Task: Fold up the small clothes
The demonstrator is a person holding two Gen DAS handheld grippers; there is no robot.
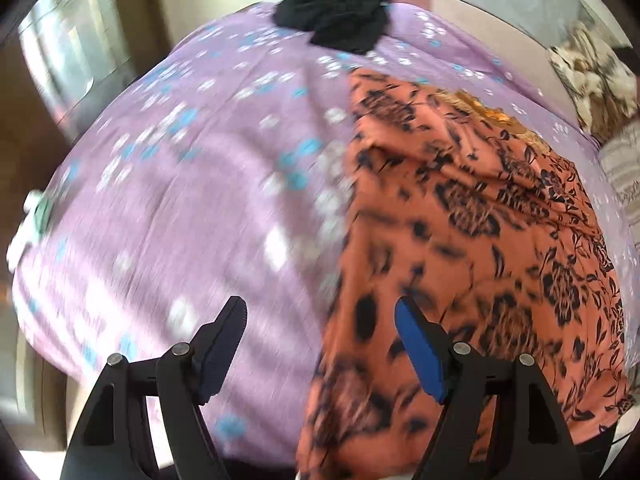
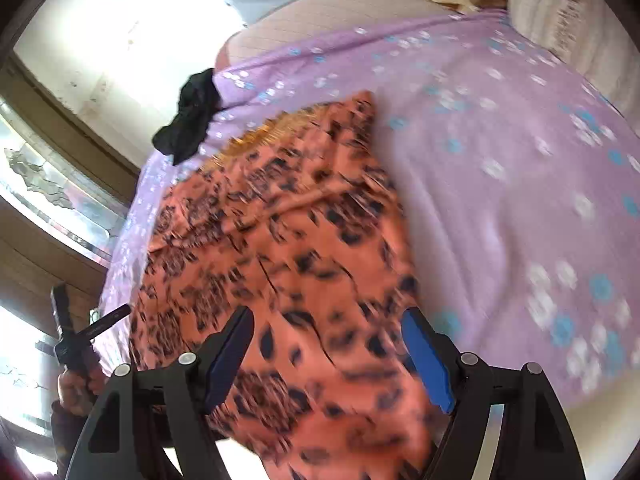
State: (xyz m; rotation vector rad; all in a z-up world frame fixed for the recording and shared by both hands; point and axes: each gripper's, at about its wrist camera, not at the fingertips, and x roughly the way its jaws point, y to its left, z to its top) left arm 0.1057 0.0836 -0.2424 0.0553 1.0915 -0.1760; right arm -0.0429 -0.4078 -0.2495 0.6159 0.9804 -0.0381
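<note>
An orange garment with a black flower print (image 1: 472,216) lies spread flat on a lilac bedsheet (image 1: 192,200) with blue and white flowers. My left gripper (image 1: 320,312) hovers open above the garment's left edge, with nothing between its blue pads. In the right wrist view the same orange garment (image 2: 288,248) fills the middle. My right gripper (image 2: 328,320) stands open over its near right part and holds nothing. The left gripper (image 2: 92,300) shows at the far left of that view, held in a hand (image 2: 74,392) beyond the bed's edge.
A crumpled black garment (image 1: 336,12) lies at the sheet's far edge (image 2: 192,116). A brown and white patterned blanket (image 1: 592,76) and a pale striped pillow (image 2: 560,20) lie on the bed's other side. A window (image 2: 48,184) and a wall border the bed.
</note>
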